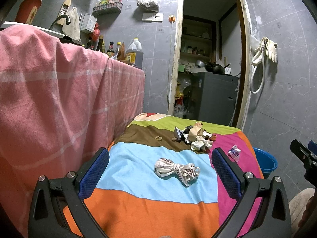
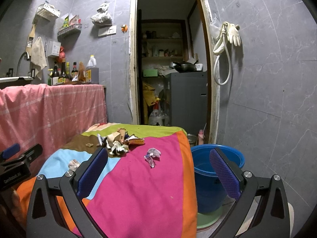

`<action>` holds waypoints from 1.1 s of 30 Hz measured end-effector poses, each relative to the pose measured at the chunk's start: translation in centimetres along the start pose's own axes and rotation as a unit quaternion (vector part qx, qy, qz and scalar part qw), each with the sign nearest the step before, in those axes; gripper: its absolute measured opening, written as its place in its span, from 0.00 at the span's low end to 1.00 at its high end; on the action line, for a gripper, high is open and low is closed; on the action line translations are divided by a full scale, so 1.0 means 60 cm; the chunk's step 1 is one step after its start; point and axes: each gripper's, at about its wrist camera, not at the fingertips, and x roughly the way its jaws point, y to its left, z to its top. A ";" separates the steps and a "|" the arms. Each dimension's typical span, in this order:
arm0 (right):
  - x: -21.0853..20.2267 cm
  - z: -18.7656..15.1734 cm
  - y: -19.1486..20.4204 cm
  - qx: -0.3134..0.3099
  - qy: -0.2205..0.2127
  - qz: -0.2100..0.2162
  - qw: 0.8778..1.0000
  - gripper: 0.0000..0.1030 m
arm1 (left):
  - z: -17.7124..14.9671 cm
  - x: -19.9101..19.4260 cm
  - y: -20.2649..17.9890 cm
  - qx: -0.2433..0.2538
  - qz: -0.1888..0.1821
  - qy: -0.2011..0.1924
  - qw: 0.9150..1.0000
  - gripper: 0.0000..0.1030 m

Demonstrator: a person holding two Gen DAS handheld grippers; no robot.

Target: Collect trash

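Observation:
A knotted white printed strap [image 1: 177,170] lies on the light-blue patch of the striped cloth [image 1: 150,208], between the fingers of my open, empty left gripper [image 1: 160,170]. A pile of crumpled paper trash [image 1: 196,137] sits farther back; it also shows in the right wrist view [image 2: 118,141]. A small crumpled wrapper [image 1: 234,152] lies on the pink patch [image 2: 152,155]. My right gripper [image 2: 158,174] is open and empty, above the table's right edge, one finger over the blue bucket [image 2: 212,178].
The blue bucket [image 1: 265,161] stands on the floor right of the table. A counter draped in pink cloth [image 1: 59,99] is at the left, with bottles [image 2: 65,73] on top. An open doorway [image 2: 168,69] is behind. Gloves and a hose [image 2: 227,37] hang on the wall.

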 end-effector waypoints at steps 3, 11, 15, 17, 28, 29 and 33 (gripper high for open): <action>0.000 0.001 -0.001 0.000 0.000 0.000 1.000 1.00 | 0.000 0.001 0.000 0.000 0.000 0.000 1.000 0.98; 0.002 -0.003 0.001 -0.001 0.000 0.001 1.000 1.00 | 0.000 0.001 0.000 0.000 0.000 0.000 1.000 0.98; 0.002 -0.002 0.002 -0.001 0.000 0.001 1.000 1.00 | 0.000 0.001 0.000 -0.001 0.000 0.001 1.000 0.98; 0.002 -0.002 0.002 -0.001 0.000 0.001 1.000 1.00 | 0.000 0.001 0.000 -0.001 0.000 0.000 1.000 0.98; 0.001 0.000 0.002 -0.002 0.000 0.001 1.000 1.00 | 0.001 0.001 0.001 -0.001 0.000 0.001 1.000 0.98; 0.001 0.000 0.002 -0.002 0.001 0.001 1.000 1.00 | 0.001 0.001 0.001 -0.001 0.000 0.001 1.000 0.98; 0.002 0.000 0.002 -0.002 0.001 0.001 1.000 1.00 | 0.001 0.001 0.001 -0.001 0.000 0.001 1.000 0.98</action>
